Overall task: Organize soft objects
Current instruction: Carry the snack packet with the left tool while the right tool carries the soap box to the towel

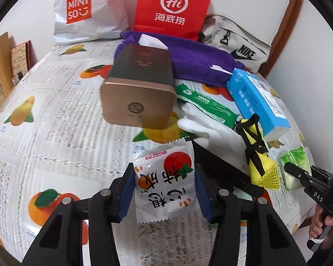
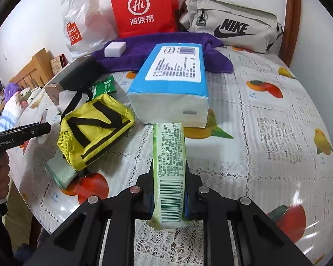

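Barely begun: our left gripper (image 1: 164,190) fingers clamp snack sachet (image 1: 164,184), right gripper (image 2: 169,197) fingers pinch green tissue pack (image 2: 168,155); yellow pouch (image 2: 95,130), purple towel (image 2: 166,51) unsorted on bench (image 2: 266,122).

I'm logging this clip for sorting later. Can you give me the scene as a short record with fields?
surface: table with fruit-print cloth
left gripper: shut on white snack packet
right gripper: shut on green pocket tissue pack
back row: Miniso bag, red Haidilao bag, Nike pouch
middle: purple towel, blue tissue pack, yellow mesh bag, bronze tin
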`<action>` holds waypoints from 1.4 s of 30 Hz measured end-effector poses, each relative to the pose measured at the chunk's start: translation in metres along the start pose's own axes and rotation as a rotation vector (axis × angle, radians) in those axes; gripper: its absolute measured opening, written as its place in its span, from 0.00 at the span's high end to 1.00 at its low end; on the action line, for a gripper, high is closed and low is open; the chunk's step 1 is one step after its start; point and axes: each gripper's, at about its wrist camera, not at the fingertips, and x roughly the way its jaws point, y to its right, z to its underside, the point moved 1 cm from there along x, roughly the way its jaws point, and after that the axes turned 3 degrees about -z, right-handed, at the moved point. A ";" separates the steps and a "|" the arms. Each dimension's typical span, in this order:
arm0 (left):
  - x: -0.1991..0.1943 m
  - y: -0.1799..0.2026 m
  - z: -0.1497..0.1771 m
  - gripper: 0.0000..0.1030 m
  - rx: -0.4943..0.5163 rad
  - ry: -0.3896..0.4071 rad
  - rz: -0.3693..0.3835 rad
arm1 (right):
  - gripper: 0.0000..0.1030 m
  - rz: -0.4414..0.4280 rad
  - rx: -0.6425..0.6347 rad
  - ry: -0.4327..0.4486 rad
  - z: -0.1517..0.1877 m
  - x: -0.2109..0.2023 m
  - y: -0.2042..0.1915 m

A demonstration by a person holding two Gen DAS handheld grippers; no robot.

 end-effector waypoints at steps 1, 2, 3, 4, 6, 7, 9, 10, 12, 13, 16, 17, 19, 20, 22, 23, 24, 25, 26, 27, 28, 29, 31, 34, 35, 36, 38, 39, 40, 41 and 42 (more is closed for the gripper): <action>-0.001 -0.001 -0.001 0.53 -0.003 0.002 -0.001 | 0.83 0.000 -0.002 0.003 -0.001 -0.001 -0.001; -0.003 -0.003 -0.002 0.53 -0.009 0.005 -0.003 | 0.83 0.001 -0.004 0.004 -0.002 -0.003 -0.001; -0.004 -0.004 -0.002 0.53 -0.011 0.007 -0.004 | 0.83 0.002 -0.005 0.007 -0.004 -0.004 -0.002; -0.006 -0.006 -0.004 0.53 -0.015 0.010 -0.004 | 0.83 0.002 -0.007 0.011 -0.006 -0.006 -0.003; -0.010 -0.008 -0.007 0.53 -0.019 0.016 -0.006 | 0.83 0.000 -0.012 0.019 -0.010 -0.011 -0.005; -0.012 -0.008 -0.008 0.53 -0.020 0.019 -0.005 | 0.83 -0.002 -0.016 0.022 -0.011 -0.013 -0.006; -0.017 -0.009 -0.013 0.53 -0.022 0.029 -0.006 | 0.83 -0.001 -0.025 0.030 -0.016 -0.017 -0.008; -0.019 -0.009 -0.015 0.53 -0.023 0.034 -0.006 | 0.83 -0.003 -0.030 0.036 -0.018 -0.020 -0.009; -0.023 -0.010 -0.018 0.53 -0.027 0.041 -0.007 | 0.83 -0.007 -0.036 0.046 -0.024 -0.024 -0.011; -0.024 -0.011 -0.020 0.53 -0.029 0.044 -0.007 | 0.83 -0.007 -0.037 0.051 -0.026 -0.025 -0.012; -0.029 -0.012 -0.024 0.53 -0.034 0.053 -0.010 | 0.83 -0.017 -0.037 0.065 -0.034 -0.029 -0.013; -0.030 -0.012 -0.026 0.53 -0.033 0.056 -0.011 | 0.83 -0.021 -0.039 0.068 -0.037 -0.031 -0.013; -0.032 -0.013 -0.031 0.53 -0.034 0.061 -0.015 | 0.83 -0.026 -0.042 0.074 -0.042 -0.032 -0.013; -0.033 -0.013 -0.033 0.53 -0.035 0.064 -0.014 | 0.83 -0.027 -0.044 0.078 -0.045 -0.033 -0.013; -0.035 -0.013 -0.039 0.53 -0.037 0.070 -0.016 | 0.83 -0.029 -0.048 0.086 -0.051 -0.034 -0.014; -0.036 -0.013 -0.042 0.53 -0.038 0.073 -0.018 | 0.83 -0.030 -0.048 0.090 -0.054 -0.035 -0.013; -0.036 -0.013 -0.045 0.53 -0.037 0.077 -0.019 | 0.83 -0.032 -0.049 0.093 -0.057 -0.035 -0.013; -0.037 -0.013 -0.048 0.53 -0.037 0.079 -0.020 | 0.83 -0.034 -0.050 0.098 -0.061 -0.035 -0.013; -0.037 -0.012 -0.050 0.53 -0.037 0.081 -0.024 | 0.83 -0.035 -0.050 0.100 -0.064 -0.035 -0.013; -0.037 -0.013 -0.054 0.53 -0.036 0.084 -0.027 | 0.83 -0.036 -0.050 0.101 -0.067 -0.035 -0.012; -0.038 -0.013 -0.057 0.53 -0.037 0.087 -0.028 | 0.83 -0.037 -0.050 0.105 -0.072 -0.034 -0.012; -0.038 -0.013 -0.060 0.53 -0.038 0.089 -0.028 | 0.83 -0.038 -0.050 0.108 -0.075 -0.034 -0.011; -0.037 -0.013 -0.066 0.53 -0.040 0.091 -0.028 | 0.83 -0.043 -0.050 0.112 -0.081 -0.033 -0.010; -0.036 -0.013 -0.075 0.53 -0.037 0.096 -0.032 | 0.83 -0.046 -0.045 0.119 -0.091 -0.031 -0.008; -0.036 -0.013 -0.079 0.53 -0.038 0.095 -0.030 | 0.83 -0.049 -0.043 0.123 -0.094 -0.031 -0.007; -0.035 -0.012 -0.082 0.53 -0.041 0.093 -0.021 | 0.83 -0.051 -0.043 0.126 -0.097 -0.031 -0.007; -0.034 -0.012 -0.088 0.53 -0.041 0.096 -0.015 | 0.83 -0.053 -0.045 0.129 -0.103 -0.029 -0.007; -0.033 -0.011 -0.091 0.53 -0.037 0.098 -0.023 | 0.83 -0.054 -0.047 0.131 -0.106 -0.028 -0.008; -0.033 -0.010 -0.093 0.53 -0.037 0.099 -0.027 | 0.83 -0.054 -0.050 0.133 -0.109 -0.027 -0.008; -0.032 -0.010 -0.096 0.53 -0.036 0.099 -0.027 | 0.83 -0.054 -0.053 0.134 -0.112 -0.026 -0.008; -0.030 -0.009 -0.099 0.53 -0.036 0.099 -0.027 | 0.83 -0.055 -0.056 0.137 -0.116 -0.025 -0.007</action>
